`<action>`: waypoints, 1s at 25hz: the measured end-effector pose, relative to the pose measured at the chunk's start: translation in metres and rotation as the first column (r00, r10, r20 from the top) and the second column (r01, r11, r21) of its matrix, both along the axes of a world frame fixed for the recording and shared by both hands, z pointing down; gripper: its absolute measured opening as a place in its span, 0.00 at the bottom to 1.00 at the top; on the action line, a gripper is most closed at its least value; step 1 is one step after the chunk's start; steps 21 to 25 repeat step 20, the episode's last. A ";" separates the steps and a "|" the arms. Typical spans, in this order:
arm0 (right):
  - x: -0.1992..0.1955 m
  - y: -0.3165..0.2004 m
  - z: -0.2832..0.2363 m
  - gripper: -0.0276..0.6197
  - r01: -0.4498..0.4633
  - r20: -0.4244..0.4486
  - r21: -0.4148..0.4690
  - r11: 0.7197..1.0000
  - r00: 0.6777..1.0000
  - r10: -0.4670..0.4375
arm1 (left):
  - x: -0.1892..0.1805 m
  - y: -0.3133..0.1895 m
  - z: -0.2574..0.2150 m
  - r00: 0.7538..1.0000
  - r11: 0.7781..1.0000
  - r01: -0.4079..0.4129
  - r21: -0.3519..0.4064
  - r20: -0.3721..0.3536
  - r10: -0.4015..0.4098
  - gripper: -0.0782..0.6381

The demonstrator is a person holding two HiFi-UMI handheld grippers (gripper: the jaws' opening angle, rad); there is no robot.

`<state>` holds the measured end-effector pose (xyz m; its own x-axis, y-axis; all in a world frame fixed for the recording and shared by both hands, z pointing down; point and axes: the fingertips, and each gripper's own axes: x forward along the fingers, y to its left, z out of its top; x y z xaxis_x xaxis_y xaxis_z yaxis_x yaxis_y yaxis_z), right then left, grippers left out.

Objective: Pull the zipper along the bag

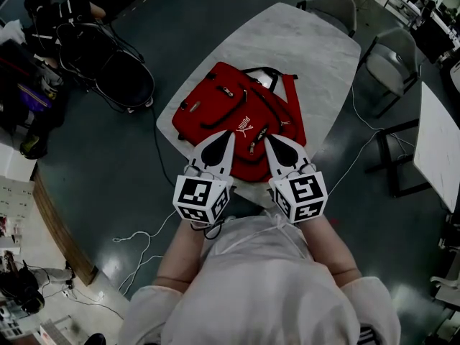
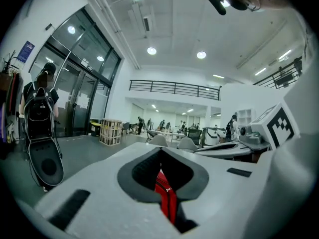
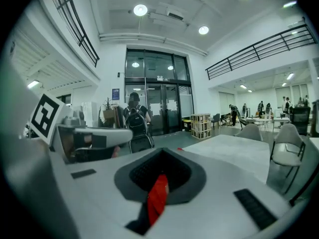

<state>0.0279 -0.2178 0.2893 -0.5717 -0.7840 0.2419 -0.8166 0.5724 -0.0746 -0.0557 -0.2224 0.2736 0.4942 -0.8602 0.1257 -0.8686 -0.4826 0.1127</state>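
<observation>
Head view showed the red bag [image 1: 231,112] lying flat on the white table [image 1: 316,49], toward the table's near-left side, with its near end right at the table edge in front of me. Beyond the bag and to its right the tabletop was bare up to the far corner. Off that corner two grey chairs [image 1: 392,60] stood close against the table. A second white table [image 1: 438,146] ran along my right, with dark floor between. On my left a black pram-like frame [image 1: 118,77] stood on the floor, well apart from the table, and a pale cable [image 1: 144,244] trailed across the floor near my feet.

My left gripper [image 1: 228,139] and my right gripper [image 1: 270,142] both reached onto the bag's near end, side by side, tips angled slightly toward each other.

In the left gripper view my jaws were pressed together on a fold of red fabric [image 2: 167,198] with a stitched seam running along it. In the right gripper view my jaws were likewise pinched on a narrow red strip [image 3: 158,197] of the bag, which stood out between the pads.

I could not tell whether that strip was the zipper pull. No view showed inside the bag, so I could not tell what it held.
</observation>
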 end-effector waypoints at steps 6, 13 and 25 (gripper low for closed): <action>0.001 0.001 0.004 0.08 0.016 0.002 0.003 1.000 1.000 -0.016 | 0.008 0.003 0.006 1.000 1.000 -0.012 -0.010 0.005 0.012 0.14; 0.030 -0.008 0.011 0.08 0.021 0.008 -0.006 1.000 1.000 -0.021 | 0.039 -0.005 0.017 1.000 0.999 -0.013 -0.035 0.018 0.013 0.14; -0.002 0.008 0.008 0.08 0.009 0.001 -0.014 1.000 1.000 -0.009 | 0.007 0.012 0.015 0.999 0.999 -0.030 -0.045 0.018 0.031 0.14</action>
